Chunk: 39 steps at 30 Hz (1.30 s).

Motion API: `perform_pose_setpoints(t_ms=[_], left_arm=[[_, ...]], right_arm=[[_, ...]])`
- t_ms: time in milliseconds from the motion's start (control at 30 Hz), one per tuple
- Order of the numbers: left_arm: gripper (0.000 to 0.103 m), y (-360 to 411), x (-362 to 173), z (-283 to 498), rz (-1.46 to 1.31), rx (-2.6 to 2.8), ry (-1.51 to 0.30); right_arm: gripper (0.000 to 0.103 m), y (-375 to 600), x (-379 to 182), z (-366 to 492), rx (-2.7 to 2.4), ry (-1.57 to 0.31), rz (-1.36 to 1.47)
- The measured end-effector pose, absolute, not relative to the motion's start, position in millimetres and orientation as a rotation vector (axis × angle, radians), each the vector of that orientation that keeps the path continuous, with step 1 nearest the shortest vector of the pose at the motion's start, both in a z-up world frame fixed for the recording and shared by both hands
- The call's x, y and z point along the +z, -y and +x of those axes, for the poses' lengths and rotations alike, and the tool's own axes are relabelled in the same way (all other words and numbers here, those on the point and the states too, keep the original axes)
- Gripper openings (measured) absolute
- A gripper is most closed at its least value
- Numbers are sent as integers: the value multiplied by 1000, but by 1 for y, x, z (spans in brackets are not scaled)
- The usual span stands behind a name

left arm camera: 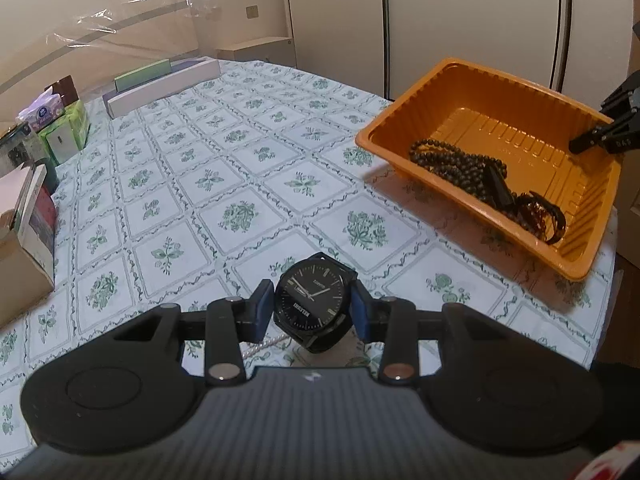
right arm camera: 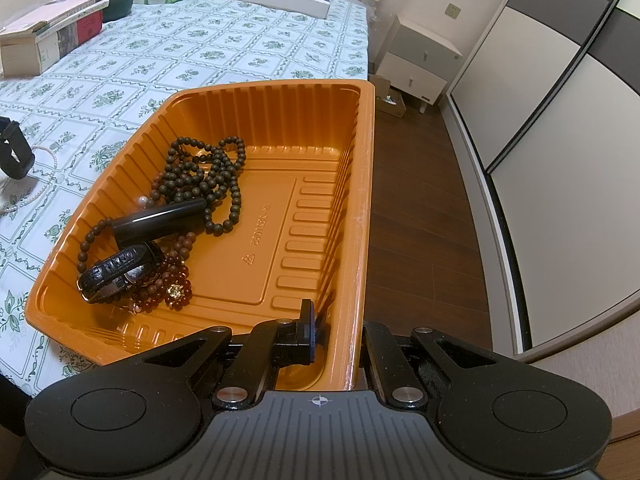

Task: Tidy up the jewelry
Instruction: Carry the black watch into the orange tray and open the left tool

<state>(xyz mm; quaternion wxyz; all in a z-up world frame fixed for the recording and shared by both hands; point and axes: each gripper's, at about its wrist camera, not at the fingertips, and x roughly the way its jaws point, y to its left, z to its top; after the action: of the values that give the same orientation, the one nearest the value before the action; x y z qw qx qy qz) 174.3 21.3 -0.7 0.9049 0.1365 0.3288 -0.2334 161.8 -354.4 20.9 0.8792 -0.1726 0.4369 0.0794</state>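
tray [right arm camera: 362, 208] rim at table edge, right fingers [right arm camera: 307, 320] clamped | cloth [left arm camera: 248, 168] bare

My left camera looks down across the bench [left arm camera: 248, 168]; my right sits close over the orange tray [right arm camera: 362, 208], which both views share.

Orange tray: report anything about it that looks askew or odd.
The orange tray sits tilted, its far end lifted off the tablecloth, because the right gripper is shut on its rim. The beads have gathered toward its lower side.
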Motion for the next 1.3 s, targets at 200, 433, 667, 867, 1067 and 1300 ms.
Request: perform_pose_setpoints(t_ms=[200,433,667,867,1067,1300], left_arm=[[36,-11,14,179,277,-496,-650],[36,21,36,184,258,-556,-604],[36,69,49,184,238,-655,-571],[36,114,48,179,241,-748,-569],[36,144,40,174,252,-809,-589],[37,164,25,170,282,-844,-633]], right_arm=[[5,354,21,162,166,-911,-360],[5,355,21,162,166,-911,-361],[5,355,21,162,166,-911,-360],[5,355,21,162,167,-912,-357],[5,354,21,162,168,-913,-356],[5,354,21,162,168,-913,-355]])
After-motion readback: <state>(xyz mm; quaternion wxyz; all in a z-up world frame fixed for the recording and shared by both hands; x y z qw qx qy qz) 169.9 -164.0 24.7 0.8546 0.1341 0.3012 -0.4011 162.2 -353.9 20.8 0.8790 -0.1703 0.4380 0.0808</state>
